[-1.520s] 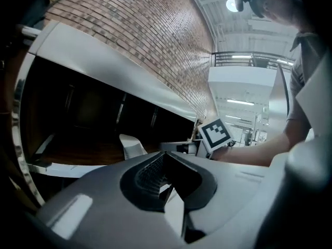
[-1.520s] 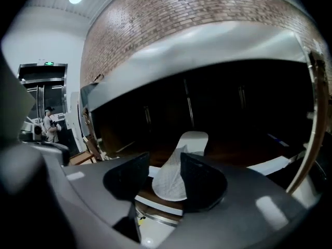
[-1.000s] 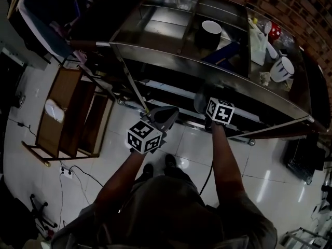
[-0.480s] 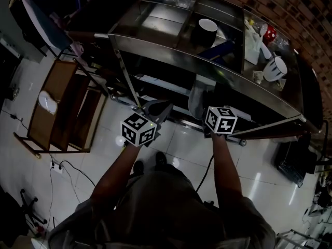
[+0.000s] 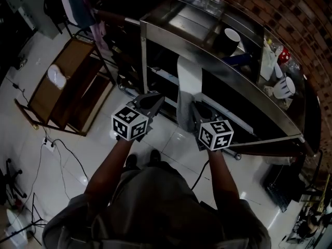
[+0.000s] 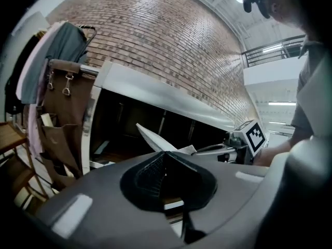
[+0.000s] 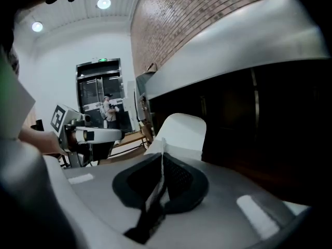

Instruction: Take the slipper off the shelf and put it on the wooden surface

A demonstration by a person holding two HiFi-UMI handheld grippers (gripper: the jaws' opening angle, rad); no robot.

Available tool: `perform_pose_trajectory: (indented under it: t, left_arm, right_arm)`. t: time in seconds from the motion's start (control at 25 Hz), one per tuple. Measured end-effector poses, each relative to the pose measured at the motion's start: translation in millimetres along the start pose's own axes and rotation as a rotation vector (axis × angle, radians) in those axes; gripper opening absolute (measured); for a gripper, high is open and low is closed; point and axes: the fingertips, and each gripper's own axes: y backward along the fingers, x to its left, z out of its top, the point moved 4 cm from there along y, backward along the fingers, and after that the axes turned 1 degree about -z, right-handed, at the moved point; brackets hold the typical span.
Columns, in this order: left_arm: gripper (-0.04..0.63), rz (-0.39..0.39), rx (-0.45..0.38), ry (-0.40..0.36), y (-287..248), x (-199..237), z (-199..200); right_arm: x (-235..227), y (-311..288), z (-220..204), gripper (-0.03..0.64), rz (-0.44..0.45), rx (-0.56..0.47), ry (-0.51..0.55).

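In the head view my right gripper (image 5: 193,111) is shut on the heel end of a white slipper (image 5: 187,79), which stands up in front of the steel shelf unit (image 5: 207,45). The right gripper view shows the slipper (image 7: 181,130) pinched thin between the pads of the right gripper (image 7: 162,162). To its left, my left gripper (image 5: 150,101) is shut and holds nothing. From the left gripper view the slipper (image 6: 154,138) shows as a pale blade beyond the left gripper (image 6: 165,162). The wooden rack (image 5: 83,61) stands on the floor at the left.
Another white slipper (image 5: 56,77) lies on the wooden rack. A black-and-white cup (image 5: 231,38) and a white mug (image 5: 282,87) sit on the steel top. Clothes (image 5: 78,4) hang at the upper left. Cables (image 5: 67,154) trail over the tiled floor.
The right gripper has closed on the slipper and drawn it out from the lower shelf, so it now stands raised in front. Both grippers have pulled back from the shelf.
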Motion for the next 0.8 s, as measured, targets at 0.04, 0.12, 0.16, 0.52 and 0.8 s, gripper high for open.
perform_pose_trajectory:
  t: [0.04, 0.12, 0.16, 0.52, 0.8]
  left_arm:
    - [-0.031, 0.025, -0.004, 0.000, 9.9, 4.5, 0.9]
    - [-0.031, 0.078, -0.017, 0.005, 31.5, 12.8, 1.6]
    - [-0.031, 0.108, -0.027, 0.009, 43.2, 17.6, 1.8]
    - [-0.031, 0.396, -0.114, 0.055, 147.1, 56.5, -2.1]
    - [-0.031, 0.629, -0.150, 0.100, 247.9, 83.3, -10.5]
  right_arm:
    - [10.5, -7.0, 1.3, 0.006, 0.030, 0.005, 0.018]
    - [32.8, -20.0, 3.9, 0.006, 0.095, 0.016, 0.054]
    - [44.6, -26.7, 5.6, 0.006, 0.130, 0.020, 0.072]
    - [140.7, -84.3, 19.9, 0.006, 0.423, 0.035, 0.182]
    - [216.7, -138.1, 27.3, 0.006, 0.609, 0.050, 0.232]
